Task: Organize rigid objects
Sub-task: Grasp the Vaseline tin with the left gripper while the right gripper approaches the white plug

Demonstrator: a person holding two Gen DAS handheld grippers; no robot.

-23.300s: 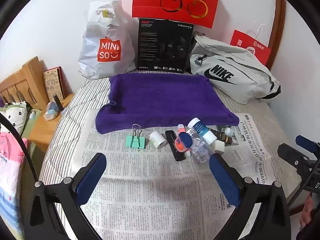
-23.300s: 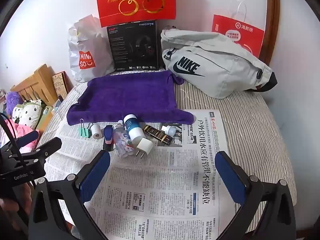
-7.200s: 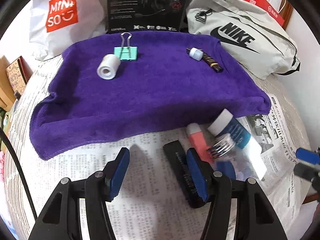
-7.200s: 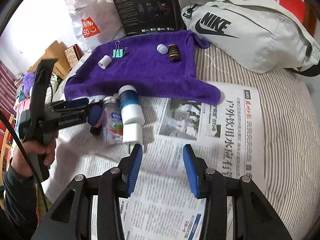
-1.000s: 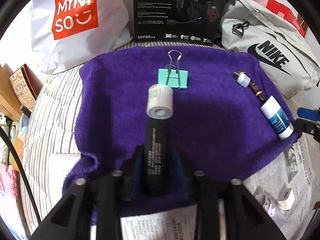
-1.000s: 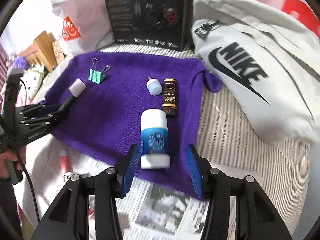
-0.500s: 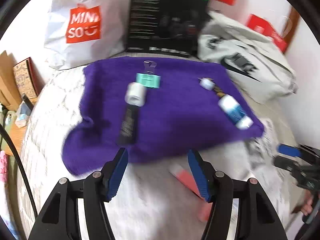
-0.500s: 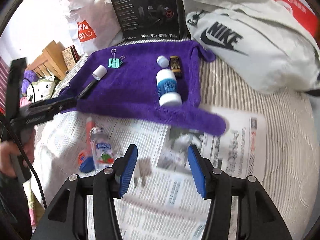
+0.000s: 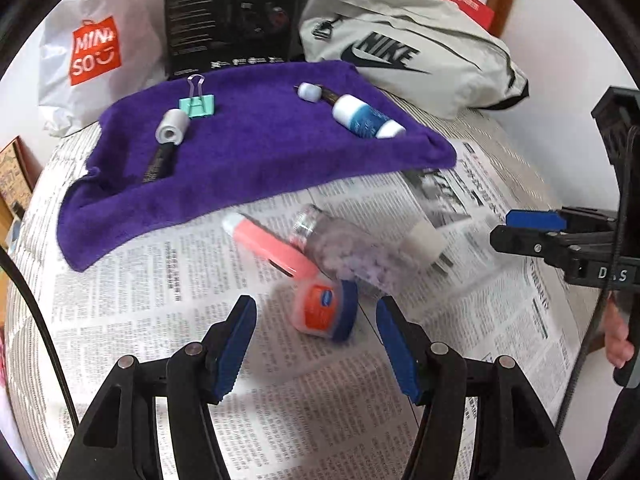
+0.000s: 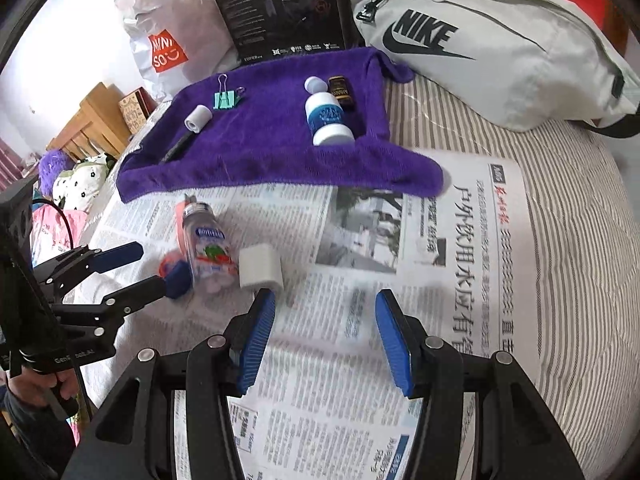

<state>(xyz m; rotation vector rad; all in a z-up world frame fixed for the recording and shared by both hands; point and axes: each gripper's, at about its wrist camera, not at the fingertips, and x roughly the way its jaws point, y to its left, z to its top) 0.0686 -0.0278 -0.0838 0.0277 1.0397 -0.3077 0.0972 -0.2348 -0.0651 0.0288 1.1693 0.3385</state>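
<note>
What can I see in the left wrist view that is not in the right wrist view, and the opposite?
Only the left wrist view shows the pink tube at full length and the right gripper from the side. Only the right wrist view shows the plush toys and the left gripper. Both show the purple towel, the binder clip, the blue-labelled bottle and the white plug.
</note>
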